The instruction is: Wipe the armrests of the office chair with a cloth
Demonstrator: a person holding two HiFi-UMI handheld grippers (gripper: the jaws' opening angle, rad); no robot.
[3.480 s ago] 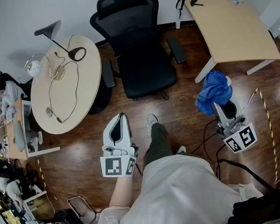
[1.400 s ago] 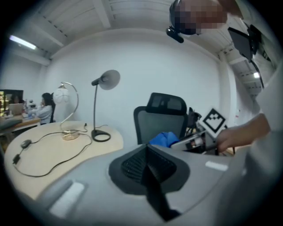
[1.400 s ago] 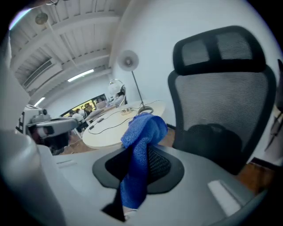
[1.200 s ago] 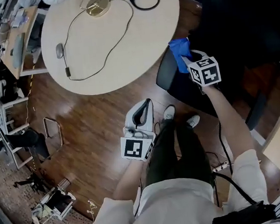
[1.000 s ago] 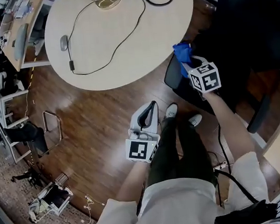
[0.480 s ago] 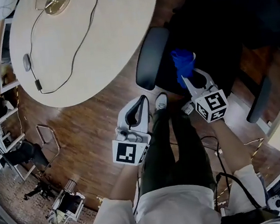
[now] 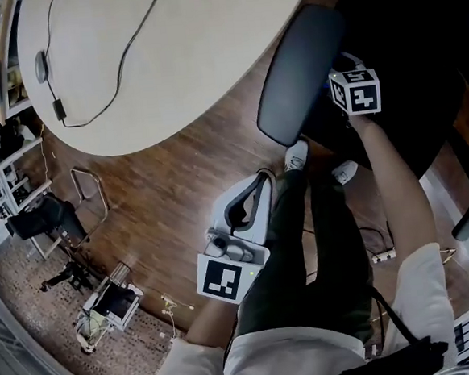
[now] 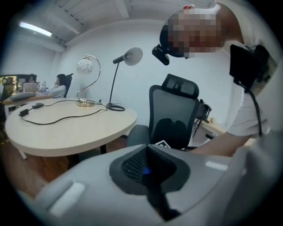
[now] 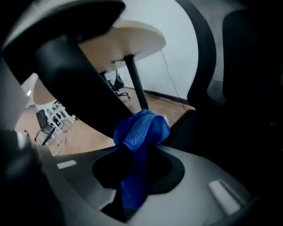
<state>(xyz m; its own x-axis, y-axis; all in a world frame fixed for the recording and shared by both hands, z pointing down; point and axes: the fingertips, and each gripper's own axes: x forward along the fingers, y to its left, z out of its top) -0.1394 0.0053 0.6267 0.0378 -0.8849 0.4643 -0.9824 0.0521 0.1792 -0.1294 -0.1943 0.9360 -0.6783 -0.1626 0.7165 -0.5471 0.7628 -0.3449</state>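
The black office chair stands by the round table. Its near armrest is a dark grey pad in the head view. My right gripper sits against that pad's right, seat-side edge, with only its marker cube plain to see. In the right gripper view the gripper is shut on a bunched blue cloth, and the armrest crosses overhead as a dark bar, so the cloth lies just below it. My left gripper hangs low beside the person's leg, shut and holding nothing.
The round beige table with a cable and mouse is close on the left of the armrest. Two desk lamps stand on it. A metal frame rests on the wooden floor. The person's shoes are under the chair's front.
My right gripper has carried the cloth from in front of the armrest to its seat-side edge and underneath, so the cloth is hidden in the head view. The left gripper stays low.
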